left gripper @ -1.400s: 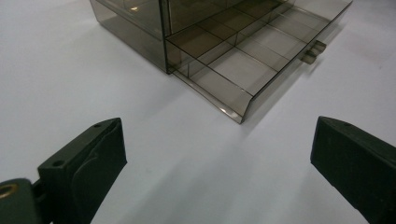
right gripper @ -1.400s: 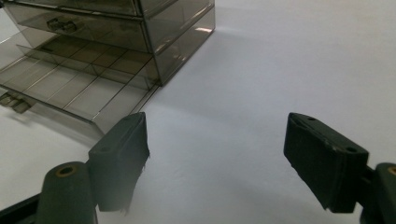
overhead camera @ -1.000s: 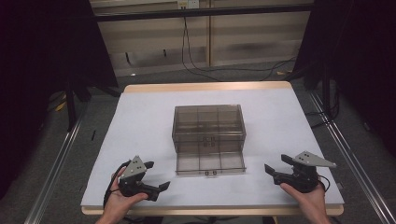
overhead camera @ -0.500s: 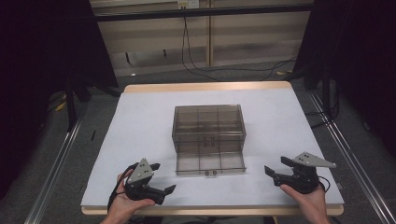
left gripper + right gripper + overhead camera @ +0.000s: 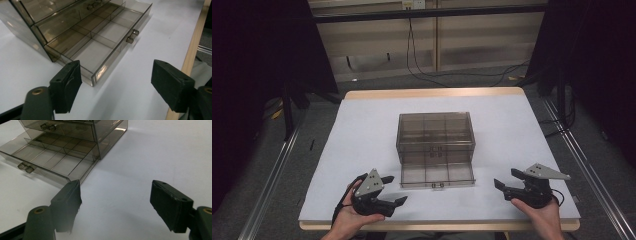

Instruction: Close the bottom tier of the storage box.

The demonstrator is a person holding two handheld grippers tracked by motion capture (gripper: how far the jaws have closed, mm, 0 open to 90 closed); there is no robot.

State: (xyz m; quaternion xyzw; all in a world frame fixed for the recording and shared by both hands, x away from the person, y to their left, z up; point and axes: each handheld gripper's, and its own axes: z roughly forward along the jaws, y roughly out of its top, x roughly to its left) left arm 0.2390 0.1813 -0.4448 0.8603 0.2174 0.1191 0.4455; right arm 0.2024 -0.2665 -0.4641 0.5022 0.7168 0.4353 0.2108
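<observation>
Two open grippers wait by a clear drawer box.

The left gripper sits low on the white table, with its jaws spread wide and holding nothing. In the middle stands the smoky plastic box, and its bottom drawer is pulled out and looks empty. The box looks light, hard and smooth, so it may slide or crack if squeezed hard. The two little knobs on the drawer front look like the best place to grab. The right gripper is spread wide too, with nothing in it.
</observation>
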